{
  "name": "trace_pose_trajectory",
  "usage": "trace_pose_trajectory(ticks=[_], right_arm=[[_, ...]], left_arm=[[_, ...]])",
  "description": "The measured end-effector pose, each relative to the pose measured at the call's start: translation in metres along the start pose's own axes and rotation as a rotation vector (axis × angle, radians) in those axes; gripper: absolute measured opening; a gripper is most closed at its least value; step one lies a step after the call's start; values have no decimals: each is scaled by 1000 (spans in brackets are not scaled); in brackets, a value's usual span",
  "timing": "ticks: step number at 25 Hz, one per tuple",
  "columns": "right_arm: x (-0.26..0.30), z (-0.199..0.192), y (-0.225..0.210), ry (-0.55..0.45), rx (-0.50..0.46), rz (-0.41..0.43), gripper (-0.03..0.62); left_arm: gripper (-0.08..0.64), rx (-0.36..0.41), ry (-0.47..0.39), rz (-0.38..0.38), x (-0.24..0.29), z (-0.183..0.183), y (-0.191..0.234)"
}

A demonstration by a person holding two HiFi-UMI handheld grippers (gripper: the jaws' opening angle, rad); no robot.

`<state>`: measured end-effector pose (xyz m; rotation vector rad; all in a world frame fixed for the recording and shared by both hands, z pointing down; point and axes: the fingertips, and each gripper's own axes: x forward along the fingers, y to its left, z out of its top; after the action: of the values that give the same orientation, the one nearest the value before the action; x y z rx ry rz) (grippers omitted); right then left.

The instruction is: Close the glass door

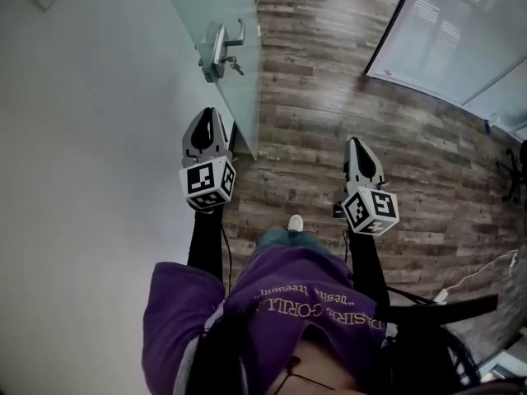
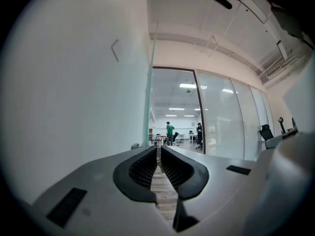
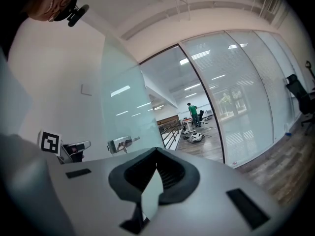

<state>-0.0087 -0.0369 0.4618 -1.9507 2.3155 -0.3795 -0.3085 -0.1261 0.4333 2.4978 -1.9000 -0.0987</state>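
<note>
Our left gripper (image 1: 211,115), shut and empty, points at the door handle (image 1: 221,49) close ahead.
Head view: we see the glass door (image 1: 206,6) ahead-left, and the right gripper (image 1: 356,143), also shut, is farther off. Left gripper view: the door's edge rises just left of the jaws. Right gripper view: the handle lies left.

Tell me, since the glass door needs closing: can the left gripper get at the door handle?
Probably yes: the left gripper points toward the door handle with nothing between them, though its jaws are shut.
</note>
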Motion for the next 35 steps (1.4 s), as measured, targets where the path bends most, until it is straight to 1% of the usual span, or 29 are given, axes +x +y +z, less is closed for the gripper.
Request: trace_pose_trajectory(ticks=[1, 2, 3, 5, 9, 13, 15, 18, 21, 22, 24, 26, 30, 35], right_arm=[[10, -2, 0, 6, 0, 10, -3], [19, -4, 2, 14, -3, 21, -3], [27, -6, 3, 21, -6, 30, -3], [43, -3, 4, 19, -1, 42, -3], [70, 21, 14, -24, -14, 75, -3], [87, 33, 18, -57, -17, 85, -3], [93, 31, 20, -50, -7, 89, -3], [104, 23, 28, -33, -3, 91, -3], [107, 19, 29, -20, -8, 87, -3], [105, 19, 27, -17, -13, 82, -3], [101, 21, 24, -14, -16, 67, -3], [97, 24, 19, -13, -18, 47, -3], [98, 23, 6, -13, -11, 10, -3], [104, 14, 5, 9, -11, 8, -3]], left_arm=[[11, 50, -9, -9, 10, 3, 11], [57, 114, -6, -27, 20, 5, 22], [81, 185, 9, -51, 30, 5, 31], [98, 322, 58, -84, 52, 4, 49], [98, 593, 139, -101, 84, 7, 81], [98, 899, 285, -179, 104, -17, 90], [98, 1052, 334, -179, 120, -31, 101], [98, 1242, 382, -166, 157, -45, 122], [98, 1429, 415, -202, 192, -58, 127], [98, 1480, 425, -220, 202, -67, 129], [98, 1548, 440, -257, 220, -87, 135], [98, 1581, 444, -279, 231, -99, 138], [98, 1590, 432, -293, 234, -98, 131], [98, 1585, 415, -298, 231, -85, 116]])
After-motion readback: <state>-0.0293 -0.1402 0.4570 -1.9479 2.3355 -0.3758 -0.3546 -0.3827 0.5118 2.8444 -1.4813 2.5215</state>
